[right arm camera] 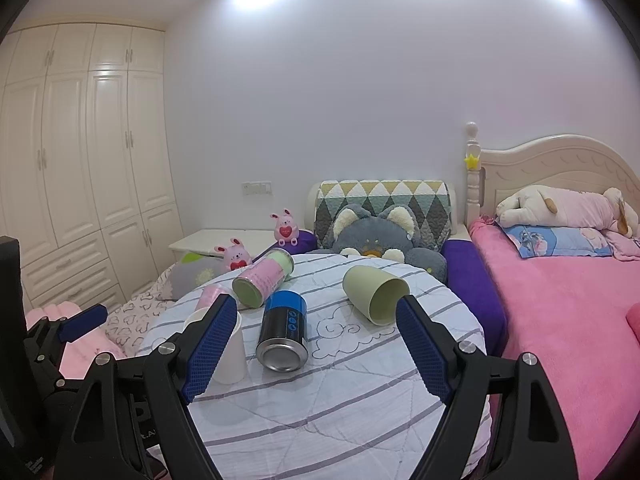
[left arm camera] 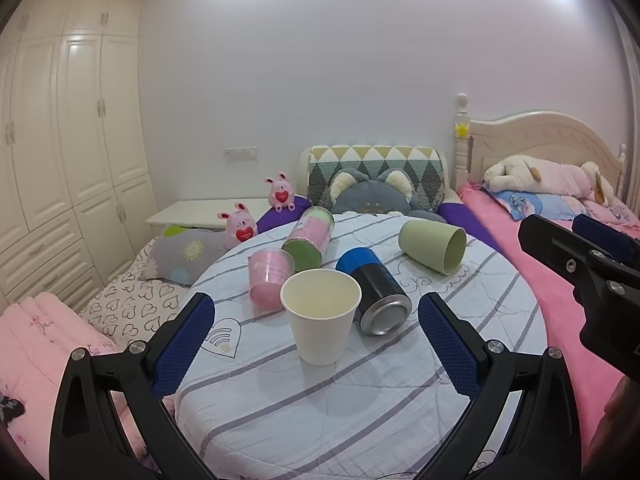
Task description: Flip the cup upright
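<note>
Left claw [left arm camera: 316, 322]: spread wide, blue pads [left arm camera: 188, 344] clear of everything, gripping nothing. It sits low over the near edge of the round surface [left arm camera: 360, 400], which wears a striped quilted cover.

White paper cup [left arm camera: 320, 314]: upright, mouth up, empty inside, standing between the left pads toward the near-left part of the surface. Pink cup [left arm camera: 268, 278] just behind it to the left, tilted. Pink-and-green canister [left arm camera: 308, 240] on its side toward the far edge. Blue-and-black can [left arm camera: 374, 292] on its side, touching or nearly touching the paper cup's right rim; cannot tell which.

Green cup [right arm camera: 376, 294]: on its side toward the far-right edge, open mouth facing the near right, well apart from the can.

Right claw [right arm camera: 316, 344]: also spread wide, empty, its right pad [right arm camera: 424, 348] just beside the green cup's mouth in view.
</note>
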`<state>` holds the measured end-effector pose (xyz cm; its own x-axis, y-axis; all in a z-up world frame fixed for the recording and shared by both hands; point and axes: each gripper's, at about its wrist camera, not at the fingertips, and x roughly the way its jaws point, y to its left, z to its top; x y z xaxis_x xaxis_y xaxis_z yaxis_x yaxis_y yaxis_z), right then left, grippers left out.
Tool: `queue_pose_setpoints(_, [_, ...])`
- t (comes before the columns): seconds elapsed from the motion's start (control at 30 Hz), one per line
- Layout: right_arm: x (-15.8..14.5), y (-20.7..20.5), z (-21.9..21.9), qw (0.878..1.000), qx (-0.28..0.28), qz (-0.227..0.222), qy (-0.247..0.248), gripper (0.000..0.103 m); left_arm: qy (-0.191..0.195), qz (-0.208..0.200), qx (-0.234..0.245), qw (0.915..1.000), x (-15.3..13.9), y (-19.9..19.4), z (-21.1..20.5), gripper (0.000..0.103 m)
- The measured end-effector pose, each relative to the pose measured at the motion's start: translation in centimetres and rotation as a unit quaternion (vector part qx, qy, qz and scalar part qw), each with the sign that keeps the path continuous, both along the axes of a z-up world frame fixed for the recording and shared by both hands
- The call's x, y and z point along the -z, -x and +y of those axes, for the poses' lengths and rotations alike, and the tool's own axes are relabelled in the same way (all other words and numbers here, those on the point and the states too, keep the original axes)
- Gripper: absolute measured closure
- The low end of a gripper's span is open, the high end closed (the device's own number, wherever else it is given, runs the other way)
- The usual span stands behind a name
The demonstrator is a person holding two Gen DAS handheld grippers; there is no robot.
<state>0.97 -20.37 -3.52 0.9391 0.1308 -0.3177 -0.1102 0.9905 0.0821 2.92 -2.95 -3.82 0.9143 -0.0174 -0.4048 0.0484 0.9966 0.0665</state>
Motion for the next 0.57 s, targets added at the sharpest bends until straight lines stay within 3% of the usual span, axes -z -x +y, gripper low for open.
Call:
queue_pose_setpoints(0.43, [0.16, -0.21, 0.14, 1.000, 0.002, 0.007, 0.002, 0.020, -0.004, -0.024, -0.009, 0.9997, -0.06, 0.52, 0.35, 0.000])
queue_pose_setpoints(0.57, [0.16, -0.32, 0.20, 1.000, 0.001, 0.010, 0.002, 0.020, 0.005, -0.014, -0.002, 0.9999, 0.12, 0.13, 0.69, 0.000])
